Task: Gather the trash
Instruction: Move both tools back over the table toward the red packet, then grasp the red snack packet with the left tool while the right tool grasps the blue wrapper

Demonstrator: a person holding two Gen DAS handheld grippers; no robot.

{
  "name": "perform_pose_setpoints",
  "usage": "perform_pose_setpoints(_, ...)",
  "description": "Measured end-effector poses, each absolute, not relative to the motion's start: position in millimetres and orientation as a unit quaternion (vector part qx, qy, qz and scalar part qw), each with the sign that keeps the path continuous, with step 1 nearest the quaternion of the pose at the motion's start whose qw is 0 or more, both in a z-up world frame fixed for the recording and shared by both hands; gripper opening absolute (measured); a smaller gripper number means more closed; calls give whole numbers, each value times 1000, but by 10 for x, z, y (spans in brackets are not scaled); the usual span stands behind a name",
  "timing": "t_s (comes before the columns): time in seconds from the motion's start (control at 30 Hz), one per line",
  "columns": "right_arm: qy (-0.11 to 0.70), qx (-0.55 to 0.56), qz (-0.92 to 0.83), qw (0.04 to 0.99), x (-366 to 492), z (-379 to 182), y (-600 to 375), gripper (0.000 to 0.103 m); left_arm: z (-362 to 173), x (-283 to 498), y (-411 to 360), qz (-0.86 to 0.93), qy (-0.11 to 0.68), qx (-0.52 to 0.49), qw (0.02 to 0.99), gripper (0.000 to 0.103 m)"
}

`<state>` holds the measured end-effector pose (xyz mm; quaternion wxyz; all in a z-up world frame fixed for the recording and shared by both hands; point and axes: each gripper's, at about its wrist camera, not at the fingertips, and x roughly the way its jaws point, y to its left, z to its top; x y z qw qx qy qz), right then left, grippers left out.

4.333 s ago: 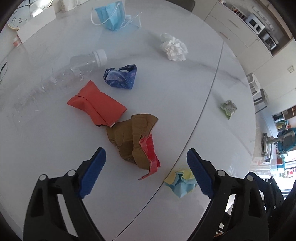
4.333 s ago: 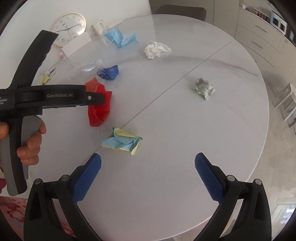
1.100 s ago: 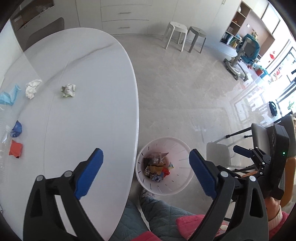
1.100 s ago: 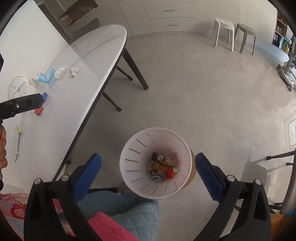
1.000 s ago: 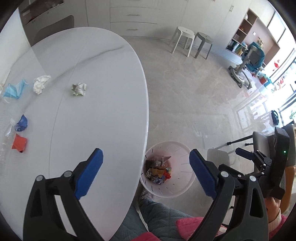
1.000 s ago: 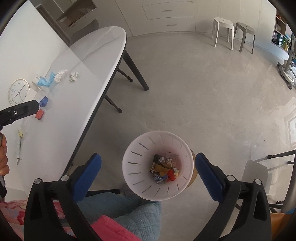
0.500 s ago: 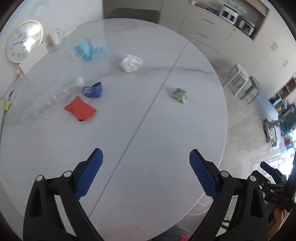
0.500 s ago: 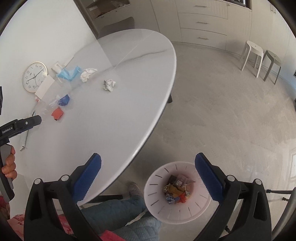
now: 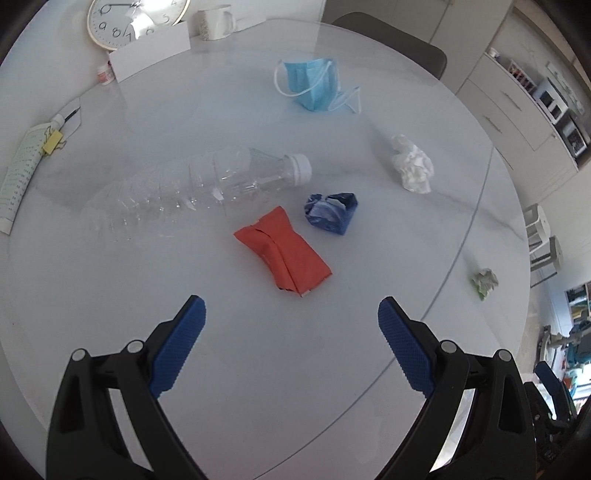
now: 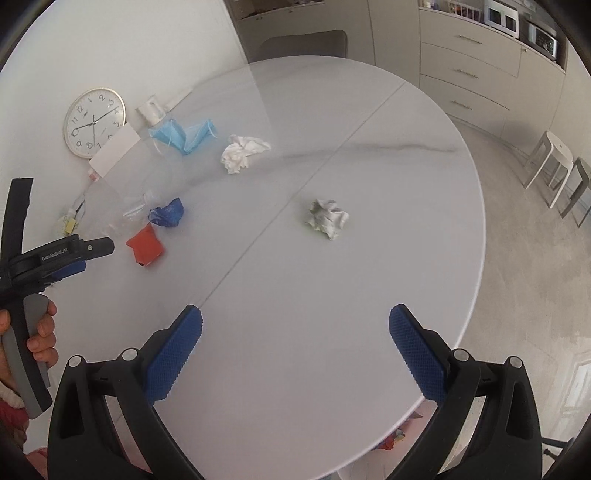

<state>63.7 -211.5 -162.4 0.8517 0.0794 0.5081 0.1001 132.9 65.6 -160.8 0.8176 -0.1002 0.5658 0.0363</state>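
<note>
My left gripper (image 9: 291,325) is open and empty above the white round table (image 9: 258,387), just short of a red wrapper (image 9: 284,254). Beyond it lie a crumpled blue wrapper (image 9: 332,212), a clear plastic bottle (image 9: 195,184) on its side, a blue face mask (image 9: 314,88), a white tissue ball (image 9: 412,168) and a small greenish paper ball (image 9: 484,282). My right gripper (image 10: 295,332) is open and empty over the table's near part, with the greenish-white paper ball (image 10: 327,218) ahead. The red wrapper (image 10: 146,245), blue wrapper (image 10: 168,214), tissue (image 10: 240,151) and mask (image 10: 184,134) also show there.
A wall clock (image 9: 129,18), white card (image 9: 149,50), mug (image 9: 214,22) and a paper pad with pen (image 9: 22,162) stand along the table's far left edge. A dark chair (image 10: 306,42) is behind the table. Stools (image 10: 554,166) stand on the floor at right.
Both grippers swung from the trash basket on the floor back over the table. The left gripper has moved in close to the red wrapper. Both stay open and empty.
</note>
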Motion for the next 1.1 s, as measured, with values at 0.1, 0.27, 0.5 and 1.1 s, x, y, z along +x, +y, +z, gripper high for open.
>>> perform_pose_setpoints(0.1,507,59,116,852,838,-1614,-1856,101,-1792,1482,760,58,579,-127,804,90)
perform_pose_setpoints(0.27,507,37,151,848,1150,-1639,-1568,101,-2080,1714,814,86,602,-161,778,90)
perform_pose_setpoints(0.5,511,-16,198,836,1610,-1732,-1250,101,-2236,1928,791,131,607,-191,760,90)
perform_pose_setpoints(1.1,494,-75,337,798,2223,-1956,-490,101,-2247,1765,736,122,616,-156,763,40)
